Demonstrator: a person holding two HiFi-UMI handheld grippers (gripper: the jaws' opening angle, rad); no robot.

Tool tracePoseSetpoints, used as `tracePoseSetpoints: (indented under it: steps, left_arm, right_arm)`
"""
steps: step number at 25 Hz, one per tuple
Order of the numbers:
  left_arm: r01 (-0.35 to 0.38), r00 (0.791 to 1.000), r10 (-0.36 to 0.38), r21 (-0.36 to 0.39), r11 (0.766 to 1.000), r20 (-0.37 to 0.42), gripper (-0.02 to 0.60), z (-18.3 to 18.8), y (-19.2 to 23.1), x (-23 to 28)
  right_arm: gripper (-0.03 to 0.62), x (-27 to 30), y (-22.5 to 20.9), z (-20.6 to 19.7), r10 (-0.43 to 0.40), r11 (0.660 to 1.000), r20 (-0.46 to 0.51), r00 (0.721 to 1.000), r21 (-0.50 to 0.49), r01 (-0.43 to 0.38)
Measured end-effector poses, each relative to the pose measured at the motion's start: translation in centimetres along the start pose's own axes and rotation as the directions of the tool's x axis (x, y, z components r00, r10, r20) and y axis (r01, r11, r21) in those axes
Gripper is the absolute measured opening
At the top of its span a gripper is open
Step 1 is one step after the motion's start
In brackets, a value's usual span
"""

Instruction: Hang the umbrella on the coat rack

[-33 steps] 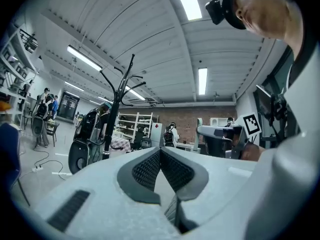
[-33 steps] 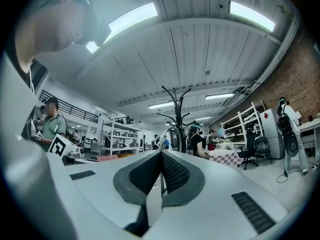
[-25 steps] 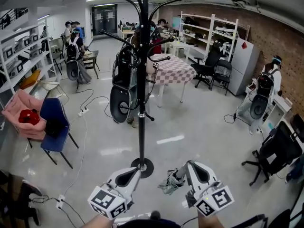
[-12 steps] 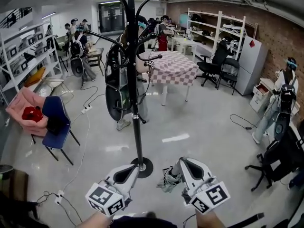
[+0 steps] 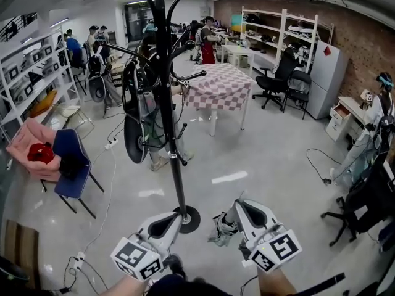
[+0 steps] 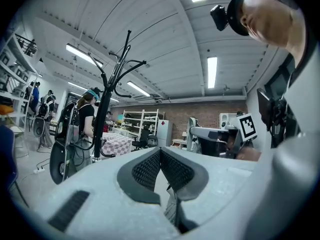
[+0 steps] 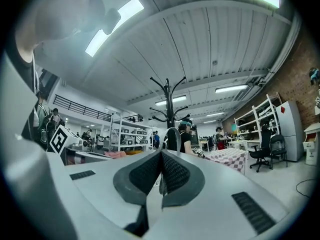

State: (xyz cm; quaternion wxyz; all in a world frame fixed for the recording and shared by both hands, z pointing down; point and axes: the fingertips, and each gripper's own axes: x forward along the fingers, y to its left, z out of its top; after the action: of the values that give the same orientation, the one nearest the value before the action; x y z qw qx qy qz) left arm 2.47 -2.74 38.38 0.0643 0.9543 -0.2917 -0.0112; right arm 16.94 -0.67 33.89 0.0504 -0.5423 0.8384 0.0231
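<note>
Plainly the job had barely begun: the umbrella (image 5: 220,228) was not yet on the rack (image 5: 168,122). It hung low, just above the floor, a folded grey-green bundle at the tip of the right gripper (image 5: 237,209), near the rack's round base (image 5: 186,218) but apart from it. The right gripper view showed that gripper's jaws pressed together on something thin, with a pale loop (image 7: 172,129) arching up just past the pads; I judged this to be the umbrella's strap, so the hold looked to be on the strap and not on the body. The left gripper (image 5: 173,219) sat beside the base, its jaws together, and I could see nothing clamped between them; a scrap of patterned cloth showed low in the gap behind its pads, probably the umbrella beyond. The rack's hooks all stood far above both grippers, and a side hook (image 5: 196,75) pointing right looked bare, while dark gear hung by the left of the pole. So the pick-up seemed done, and nearly all the rest was left: raising the umbrella to hook height, bringing the loop over a free hook, letting the weight settle there, then parting the jaws. With only a thin strap held, the bundle could swing on the way up.
</note>
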Motion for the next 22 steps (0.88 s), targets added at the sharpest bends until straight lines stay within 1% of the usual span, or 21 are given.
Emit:
tracePoseSetpoints:
  steps: [4, 9, 19, 22]
  left_arm:
    - [0.008, 1.0, -0.008, -0.011, 1.0, 0.024, 0.011, 0.1, 2.0, 1.4]
    - [0.018, 0.999, -0.017, -0.011, 1.0, 0.041, 0.011, 1.7, 6.2, 2.1]
    - [0.077, 0.995, -0.077, 0.004, 0.997, 0.063, 0.011, 3.2, 11.6, 5.2]
    - [0.076, 0.995, -0.076, 0.006, 0.997, 0.072, 0.011, 3.4, 13.0, 6.0]
  right_arm:
    - [0.008, 1.5, -1.4, -0.3, -0.027, 1.0, -0.007, 1.0, 0.001, 0.027]
    - [0.008, 5.3, -1.7, -0.2, -0.051, 0.999, -0.013, 0.999, -0.001, 0.051]
    - [0.008, 11.8, -3.5, 0.2, -0.078, 0.997, -0.016, 0.997, -0.021, 0.078]
    - [0.008, 13.3, -4.4, 0.0, -0.102, 0.995, -0.026, 0.994, -0.021, 0.101]
